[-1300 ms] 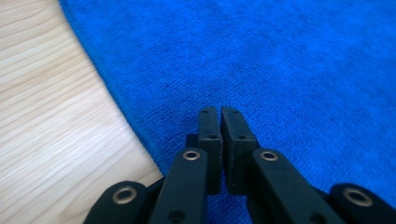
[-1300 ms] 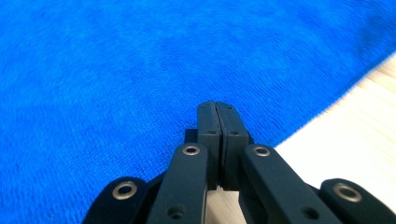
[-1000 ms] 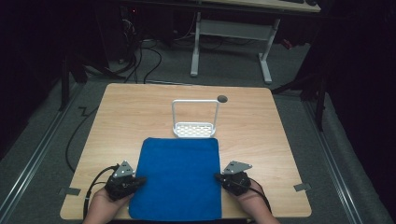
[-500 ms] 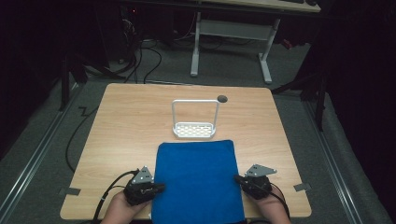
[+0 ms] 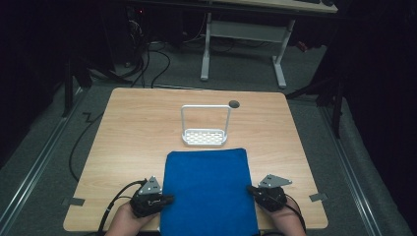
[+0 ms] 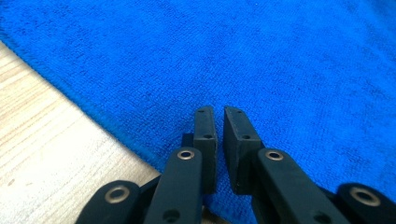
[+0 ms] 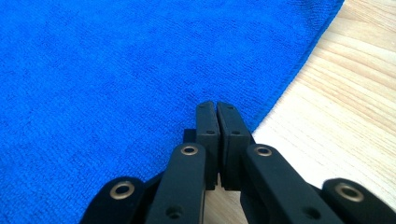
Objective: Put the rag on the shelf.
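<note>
High view. A blue cloth (image 5: 210, 189) lies flat on the wooden counter (image 5: 128, 137), its near edge reaching the counter's front edge and its far edge just beside a white wire rack (image 5: 205, 127) that stands upright near the counter's middle. A small dark round hole (image 5: 234, 103) sits in the counter behind the rack's right post. The left tool (image 5: 167, 199), held in the person's left hand (image 5: 129, 221), meets the cloth's left edge near the front corner; the right tool (image 5: 251, 189), held in the right hand (image 5: 285, 221), meets the right edge opposite it. Each tool carries a grey three-cornered plate, and a black cable trails from each toward the counter's front. Beyond the counter, the legs of a white desk (image 5: 243, 37) stand on a grey floor.

Left gripper view. The left tool (image 6: 219, 114) rests over the cloth (image 6: 233, 60), its jaws narrow, with a thin gap between them and nothing seen in it. Bare counter (image 6: 42, 154) shows at lower left.

Right gripper view. The right tool (image 7: 216, 108) has its jaws pressed together at the cloth's (image 7: 116, 70) hem; whether they pinch the fabric cannot be told. Bare counter (image 7: 341, 116) shows at right.
</note>
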The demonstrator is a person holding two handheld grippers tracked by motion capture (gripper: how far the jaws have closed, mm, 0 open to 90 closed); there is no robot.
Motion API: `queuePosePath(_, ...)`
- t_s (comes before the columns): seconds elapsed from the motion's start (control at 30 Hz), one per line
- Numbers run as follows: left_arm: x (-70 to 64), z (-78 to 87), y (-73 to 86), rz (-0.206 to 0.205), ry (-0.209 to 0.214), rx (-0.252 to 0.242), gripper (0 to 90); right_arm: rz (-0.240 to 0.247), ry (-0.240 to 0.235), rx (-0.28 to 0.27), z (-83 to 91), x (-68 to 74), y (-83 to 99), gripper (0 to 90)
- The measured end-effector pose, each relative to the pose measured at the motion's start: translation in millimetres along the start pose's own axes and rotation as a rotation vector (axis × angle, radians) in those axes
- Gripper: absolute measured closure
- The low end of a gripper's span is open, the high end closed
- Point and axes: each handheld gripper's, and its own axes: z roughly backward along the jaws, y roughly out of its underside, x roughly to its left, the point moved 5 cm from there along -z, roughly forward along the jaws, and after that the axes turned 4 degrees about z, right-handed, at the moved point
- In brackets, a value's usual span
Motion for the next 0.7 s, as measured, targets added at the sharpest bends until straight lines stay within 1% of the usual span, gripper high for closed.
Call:
queuePosePath(0.1, -0.5, 4.9, 5.5, 0.007, 0.006, -0.004, 84.0, -0.004, -0.02, 0.003, -0.3, 3.9, -0.5, 88.9)
queuePosePath(0.2, -1.8, 7.6, 8.9, 0.01, 0.011, -0.006, 83.9, 0.009, -0.032, 0.001, -0.3, 6.7, -0.8, 87.3)
queuePosePath(0.23, -2.6, 8.5, 9.9, 0.008, 0.009, -0.006, 83.4, 0.014, -0.036, 0.001, -0.3, 8.0, -1.0, 86.1)
queuePosePath(0.27, -3.7, 9.5, 10.7, 0.014, 0.012, -0.005, 82.2, 0.027, -0.041, -0.006, -0.9, 10.1, -1.9, 81.6)
queuePosePath(0.33, -3.7, 9.7, 10.4, 0.02, 0.016, -0.005, 77.8, 0.032, -0.036, -0.012, -0.9, 10.8, -2.6, 80.0)
queuePosePath(0.37, -2.2, 10.3, 9.2, 0.03, 0.013, -0.017, 74.8, 0.035, -0.016, -0.033, 0.3, 8.8, -4.6, 75.7)
queuePosePath(0.4, -2.2, 10.3, 9.2, 0.03, 0.013, -0.017, 72.4, 0.035, -0.016, -0.033, 0.3, 8.8, -4.6, 75.7)
queuePosePath(0.43, 0.5, 11.5, 8.3, 0.037, 0.004, -0.031, 72.4, 0.024, -0.01, -0.049, 0.9, 7.2, -5.6, 72.6)
queuePosePath(0.47, 8.9, 15.1, 5.1, 0.068, -0.033, -0.078, 67.6, 0.01, 0.005, -0.065, 1.5, 3.6, -6.2, 68.7)
queuePosePath(0.5, 14.6, 17.3, 3.1, 0.085, -0.061, -0.107, 65.4, 0.006, 0.019, -0.07, 1.5, 2.0, -6.2, 67.5)
queuePosePath(0.53, 14.6, 17.3, 3.1, 0.085, -0.061, -0.107, 62.0, 0.003, 0.026, -0.078, 1.4, 0.4, -6.4, 66.7)
queuePosePath(0.57, 28.0, 21.2, -1.4, 0.131, -0.109, -0.163, 59.1, -0.003, 0.033, -0.083, 1.4, -1.0, -6.6, 66.0)
queuePosePath(0.6, 28.0, 21.2, -1.4, 0.131, -0.109, -0.163, 56.9, -0.003, 0.033, -0.083, 1.4, -1.0, -6.6, 66.0)
queuePosePath(0.63, 43.6, 22.9, -6.1, 0.183, -0.157, -0.189, 54.8, -0.012, 0.042, -0.093, 0.9, -3.0, -7.5, 64.8)
queuePosePath(0.67, 43.6, 22.9, -6.1, 0.183, -0.157, -0.189, 53.1, -0.012, 0.042, -0.093, 0.9, -3.0, -7.5, 64.8)
queuePosePath(0.7, 58.8, 22.1, -11.4, 0.225, -0.204, -0.206, 51.8, -0.018, 0.047, -0.098, 0.6, -3.8, -8.3, 64.7)
